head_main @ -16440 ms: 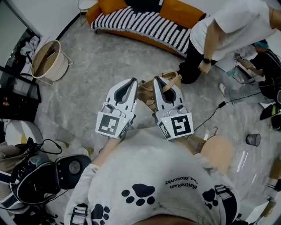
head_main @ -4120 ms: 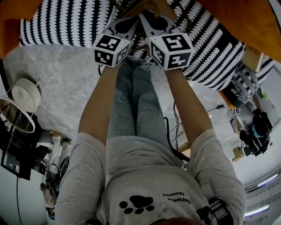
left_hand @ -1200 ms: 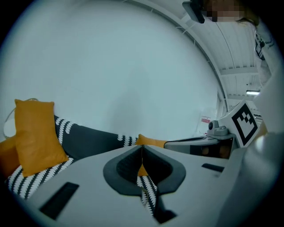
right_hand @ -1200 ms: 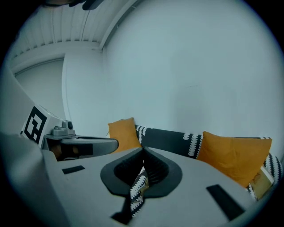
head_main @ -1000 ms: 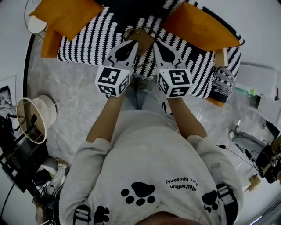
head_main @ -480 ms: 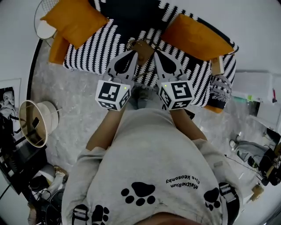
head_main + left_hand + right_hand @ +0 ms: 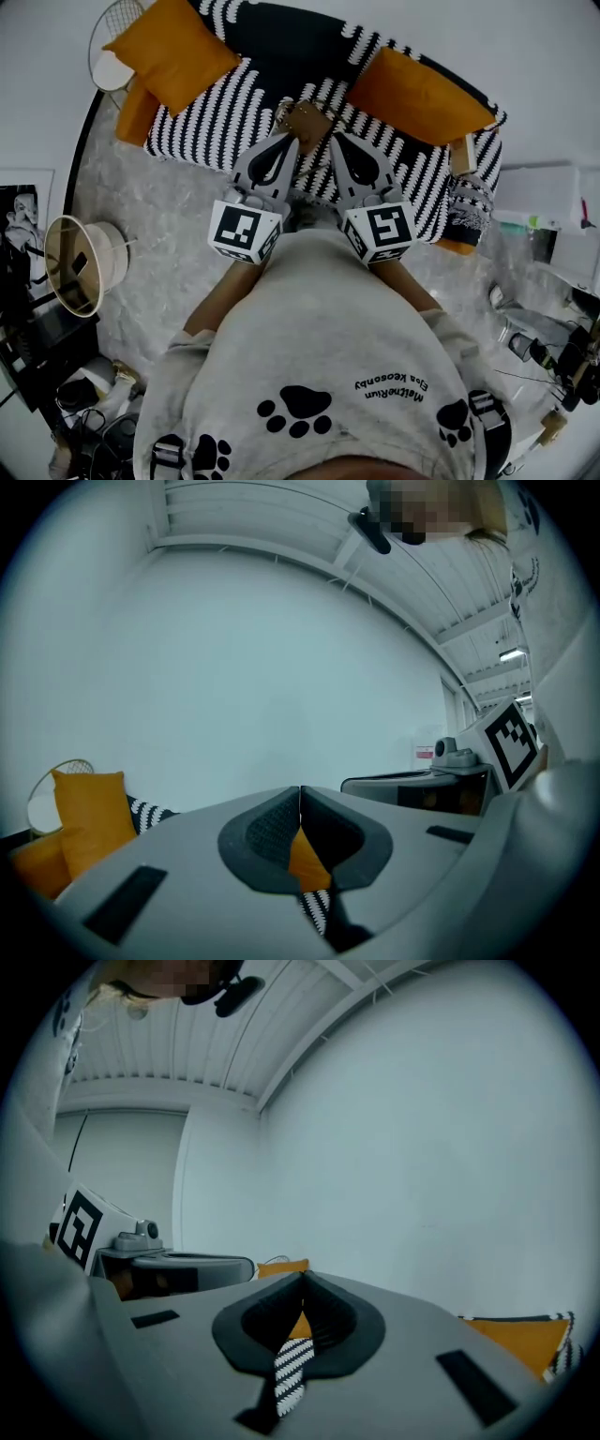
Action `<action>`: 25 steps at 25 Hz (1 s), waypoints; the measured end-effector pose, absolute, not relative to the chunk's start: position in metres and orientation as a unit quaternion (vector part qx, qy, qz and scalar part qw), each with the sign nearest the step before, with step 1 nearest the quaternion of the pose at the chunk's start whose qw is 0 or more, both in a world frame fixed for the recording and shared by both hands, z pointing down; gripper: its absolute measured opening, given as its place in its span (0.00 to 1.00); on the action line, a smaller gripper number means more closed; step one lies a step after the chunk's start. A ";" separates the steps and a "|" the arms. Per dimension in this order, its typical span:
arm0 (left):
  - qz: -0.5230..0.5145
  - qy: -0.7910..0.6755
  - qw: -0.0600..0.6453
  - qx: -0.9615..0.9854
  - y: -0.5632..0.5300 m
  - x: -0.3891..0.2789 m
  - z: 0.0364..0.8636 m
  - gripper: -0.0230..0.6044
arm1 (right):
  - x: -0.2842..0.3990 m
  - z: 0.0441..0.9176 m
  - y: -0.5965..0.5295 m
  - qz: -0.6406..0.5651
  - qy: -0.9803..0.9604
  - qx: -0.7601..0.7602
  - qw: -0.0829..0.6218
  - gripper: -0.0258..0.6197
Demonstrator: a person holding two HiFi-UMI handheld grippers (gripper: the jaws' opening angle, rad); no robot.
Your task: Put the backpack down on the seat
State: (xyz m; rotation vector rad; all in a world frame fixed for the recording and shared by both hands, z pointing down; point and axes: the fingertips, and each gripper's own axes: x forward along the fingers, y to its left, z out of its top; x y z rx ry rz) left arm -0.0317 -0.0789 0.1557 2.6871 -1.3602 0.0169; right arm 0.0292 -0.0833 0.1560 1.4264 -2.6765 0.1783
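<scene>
Small tan backpack [image 7: 306,119] on striped seat [image 7: 214,117]

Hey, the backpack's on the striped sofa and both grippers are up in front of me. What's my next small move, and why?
Probably just draw both grippers back and leave it there. The backpack lies on the sofa seat. The left gripper and right gripper are both shut with nothing between their jaws, so neither holds it. No further handling seems needed.

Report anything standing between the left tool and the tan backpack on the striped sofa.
Nothing visible does. The small tan backpack sits on the black-and-white striped sofa seat, and the shut, empty left tool hangs close by it.
</scene>
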 end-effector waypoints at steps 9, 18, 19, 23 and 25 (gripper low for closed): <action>0.009 -0.447 0.026 0.894 -0.064 -0.006 0.152 0.07 | 0.039 0.173 -0.057 0.049 -0.887 0.451 0.082 0.09; 0.020 -0.457 0.040 0.888 -0.061 0.007 0.172 0.07 | 0.047 0.182 -0.056 0.048 -0.898 0.430 0.083 0.09; 0.025 -0.458 0.045 0.887 -0.060 0.008 0.176 0.07 | 0.047 0.183 -0.056 0.050 -0.899 0.427 0.081 0.09; 0.029 -0.459 0.052 0.886 -0.058 0.014 0.183 0.07 | 0.052 0.179 -0.060 0.040 -0.903 0.423 0.055 0.09; 0.026 -0.461 0.054 0.886 -0.059 0.015 0.184 0.07 | 0.054 0.179 -0.061 0.036 -0.904 0.423 0.052 0.09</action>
